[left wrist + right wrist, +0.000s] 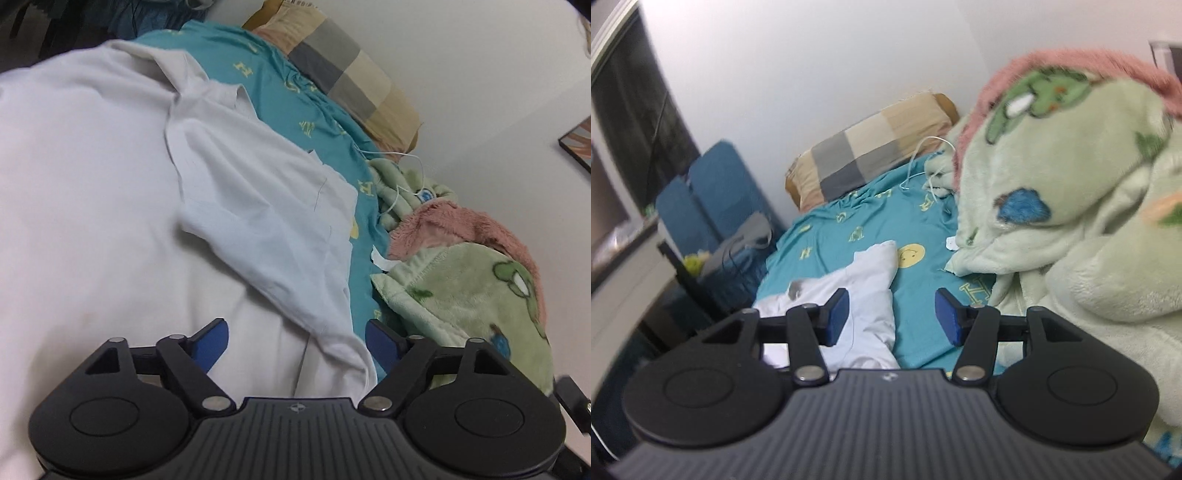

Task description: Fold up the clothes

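Observation:
A white garment (pixel 110 192) lies spread on the teal bed sheet (pixel 295 110), with one sleeve (pixel 266 221) folded across it. My left gripper (pixel 297 339) is open and empty, its blue pads to either side of the garment's lower right edge. In the right wrist view a part of the same white garment (pixel 864 291) lies on the teal sheet (pixel 923 295). My right gripper (pixel 892 314) is open and empty just above it, with the cloth under the left pad (pixel 837 314).
A fluffy green and pink blanket (pixel 1052 184) is heaped on the right side of the bed, also in the left wrist view (pixel 472 295). A checked pillow (pixel 871 155) lies at the wall. A white cable (pixel 923 166) crosses the sheet. Blue cushions (pixel 709 199) and a desk edge stand left.

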The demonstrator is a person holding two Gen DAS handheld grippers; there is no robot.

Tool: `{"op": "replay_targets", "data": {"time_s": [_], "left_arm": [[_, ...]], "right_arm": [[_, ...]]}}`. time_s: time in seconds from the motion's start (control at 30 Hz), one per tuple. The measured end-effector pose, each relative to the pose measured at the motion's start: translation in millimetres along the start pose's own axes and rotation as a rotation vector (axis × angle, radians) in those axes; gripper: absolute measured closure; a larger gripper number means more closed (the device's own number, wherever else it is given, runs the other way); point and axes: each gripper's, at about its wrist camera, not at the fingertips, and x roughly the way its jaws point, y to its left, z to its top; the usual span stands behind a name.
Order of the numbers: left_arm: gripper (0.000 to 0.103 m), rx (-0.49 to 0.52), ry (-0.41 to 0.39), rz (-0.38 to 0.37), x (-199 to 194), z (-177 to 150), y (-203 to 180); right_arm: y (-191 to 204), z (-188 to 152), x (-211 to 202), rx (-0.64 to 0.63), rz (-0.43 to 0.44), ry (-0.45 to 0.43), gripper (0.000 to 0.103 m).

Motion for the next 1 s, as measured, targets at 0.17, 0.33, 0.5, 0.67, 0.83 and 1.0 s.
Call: {"op": "replay_targets", "data": {"time_s": [0.17, 0.33, 0.5, 0.67, 0.83, 1.0], "left_arm": [[0.06, 0.078, -0.029, 0.061, 34.6, 7.5, -13.5], [0.1, 0.099, -0.106, 0.021, 15.4, 39.3, -19.6], [0.101, 0.145, -0.155, 0.178, 10.1, 84.9, -17.3], [0.094, 0.175, -0.076, 0.291, 24.8, 88.9, 10.0], [0.055, 0.234, -0.013, 0.278, -7.3, 56.9, 3.9], [0.045, 0.283, 0.08, 0.215, -61.8, -14.5, -28.0]], "right_arm": [[-17.0, 5.2, 7.0, 0.083, 0.012, 0.003, 0.048], [-20.2, 4.6, 11.5, 0.114, 0.029, 0.018, 0.048], [-20.0, 4.5, 16.0, 0.116, 0.026, 0.03, 0.048], [-16.6, 2.0, 22.4, 0.096, 0.031, 0.052, 0.048], [-4.8, -1.4, 25.1, 0.032, 0.064, 0.092, 0.048], [1.2, -2.5, 16.4, -0.02, 0.064, 0.121, 0.048]]}}
